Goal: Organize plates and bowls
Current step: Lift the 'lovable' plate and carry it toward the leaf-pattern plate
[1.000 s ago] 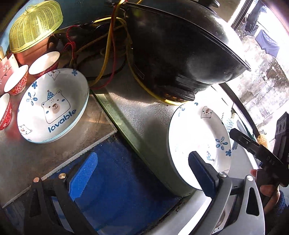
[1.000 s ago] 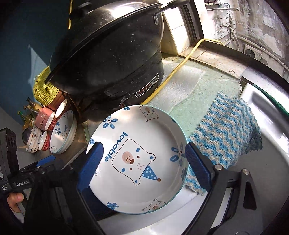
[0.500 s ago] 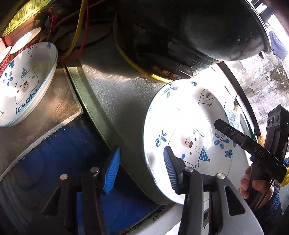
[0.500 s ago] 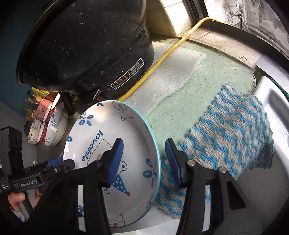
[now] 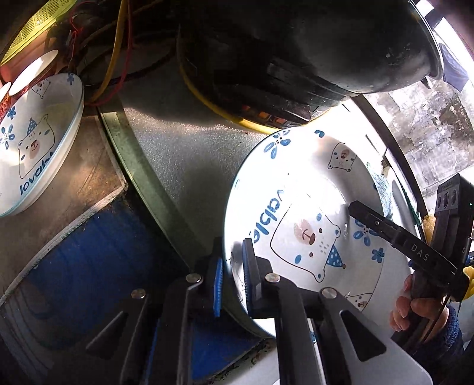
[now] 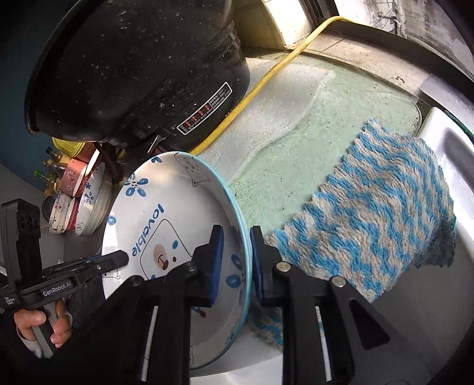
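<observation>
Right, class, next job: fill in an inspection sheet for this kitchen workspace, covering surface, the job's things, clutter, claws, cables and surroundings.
Surface: pale green counter, speckled, beside a steel sink.
Job's things: bear plate tilted, held at two rim edges; matching plates stacked with red bowls further left.
Clutter: black cooker behind the plate; striped cloth draped at the sink edge.
Claws: left claw shut on the bear plate's rim; right claw jaws closing on the opposite rim, rim between the pads.
Cables: yellow cable runs across the counter under the cooker; red wires behind.
Surroundings: yellow mesh cover, bottles, weathered wall outside.
</observation>
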A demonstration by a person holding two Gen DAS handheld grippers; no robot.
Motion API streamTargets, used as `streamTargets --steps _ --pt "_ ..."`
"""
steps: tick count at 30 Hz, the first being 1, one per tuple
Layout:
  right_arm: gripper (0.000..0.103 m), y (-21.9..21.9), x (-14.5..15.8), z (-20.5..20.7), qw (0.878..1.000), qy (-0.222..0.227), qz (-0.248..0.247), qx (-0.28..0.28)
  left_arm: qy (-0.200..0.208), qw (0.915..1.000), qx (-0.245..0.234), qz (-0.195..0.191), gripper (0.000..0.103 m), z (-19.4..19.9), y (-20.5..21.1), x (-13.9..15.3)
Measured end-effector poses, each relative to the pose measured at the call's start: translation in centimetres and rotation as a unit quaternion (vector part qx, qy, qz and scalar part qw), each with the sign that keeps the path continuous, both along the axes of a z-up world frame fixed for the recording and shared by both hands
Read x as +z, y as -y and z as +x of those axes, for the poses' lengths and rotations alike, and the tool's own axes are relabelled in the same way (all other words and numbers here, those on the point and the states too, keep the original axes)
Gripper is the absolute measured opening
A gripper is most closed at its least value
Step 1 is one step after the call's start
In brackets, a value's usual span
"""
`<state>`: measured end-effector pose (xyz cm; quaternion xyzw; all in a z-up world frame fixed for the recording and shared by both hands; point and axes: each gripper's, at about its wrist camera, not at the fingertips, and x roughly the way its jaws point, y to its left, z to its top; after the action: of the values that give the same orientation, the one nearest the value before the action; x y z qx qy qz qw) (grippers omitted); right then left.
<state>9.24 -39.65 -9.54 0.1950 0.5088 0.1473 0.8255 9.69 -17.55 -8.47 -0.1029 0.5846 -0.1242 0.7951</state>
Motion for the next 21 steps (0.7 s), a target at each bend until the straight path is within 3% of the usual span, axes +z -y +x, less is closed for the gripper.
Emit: streamTargets --steps 9,21 --pt "0.018 -0.8 0.9 -1.2 1.0 -0.001 -0.019 -0.012 -0.001 0.9998 -0.01 -0.018 0.01 -1.1 -0.7 0.3" --pt "0.018 -2.4 3.2 -2.3 0.999 0.022 -0.029 -0.02 0.029 0.9991 -0.01 -0.028 0.01 -2.1 -3.1 2.9"
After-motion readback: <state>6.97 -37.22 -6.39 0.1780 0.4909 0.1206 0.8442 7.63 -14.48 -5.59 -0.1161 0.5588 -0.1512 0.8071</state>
